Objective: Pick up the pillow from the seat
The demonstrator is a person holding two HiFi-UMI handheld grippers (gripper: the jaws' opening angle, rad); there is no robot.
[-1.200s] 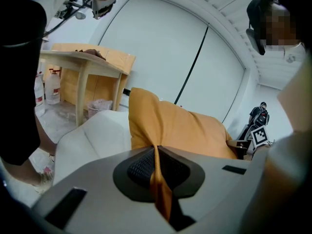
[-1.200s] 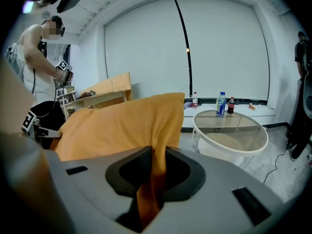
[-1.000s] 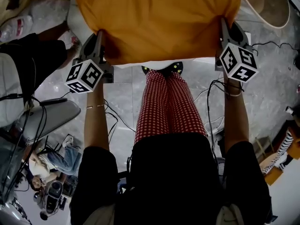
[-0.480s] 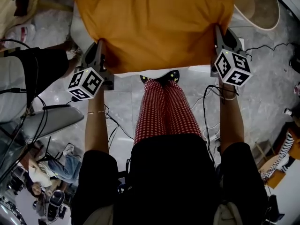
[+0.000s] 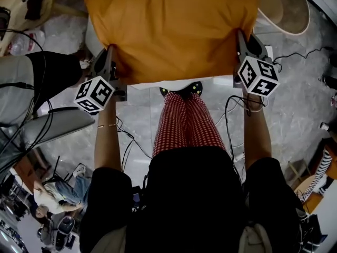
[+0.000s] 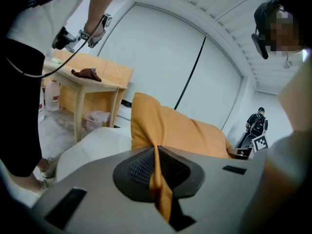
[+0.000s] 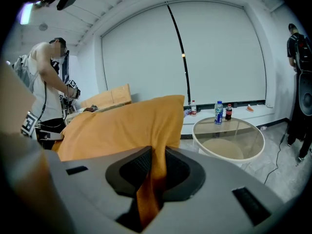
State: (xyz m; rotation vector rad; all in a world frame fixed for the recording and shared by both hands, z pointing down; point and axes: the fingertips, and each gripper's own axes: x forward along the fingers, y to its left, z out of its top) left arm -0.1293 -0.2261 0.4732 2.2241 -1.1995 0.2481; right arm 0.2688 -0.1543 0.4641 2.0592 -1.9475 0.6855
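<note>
An orange pillow point(image 5: 174, 28) hangs in the air in front of me, held by its two near corners above a white seat point(image 5: 174, 83). My left gripper point(image 5: 111, 62) is shut on the pillow's left corner, and orange cloth point(image 6: 158, 179) is pinched between its pads. My right gripper point(image 5: 243, 45) is shut on the right corner, with a fold of cloth point(image 7: 152, 179) between its pads. The pillow point(image 6: 180, 130) stretches away to the right in the left gripper view, and the pillow point(image 7: 122, 123) spreads to the left in the right gripper view.
A round glass table point(image 7: 229, 135) with bottles point(image 7: 219, 112) stands to the right. A wooden table point(image 6: 90, 79) and a standing person point(image 6: 24, 72) are at the left. Cables point(image 5: 129, 136) lie on the marble floor. Another person point(image 7: 297, 82) stands far right.
Both grippers with the pillow have risen a little and drawn slightly inward, so the seat's white edge below the pillow shows more. The grips are unchanged.
</note>
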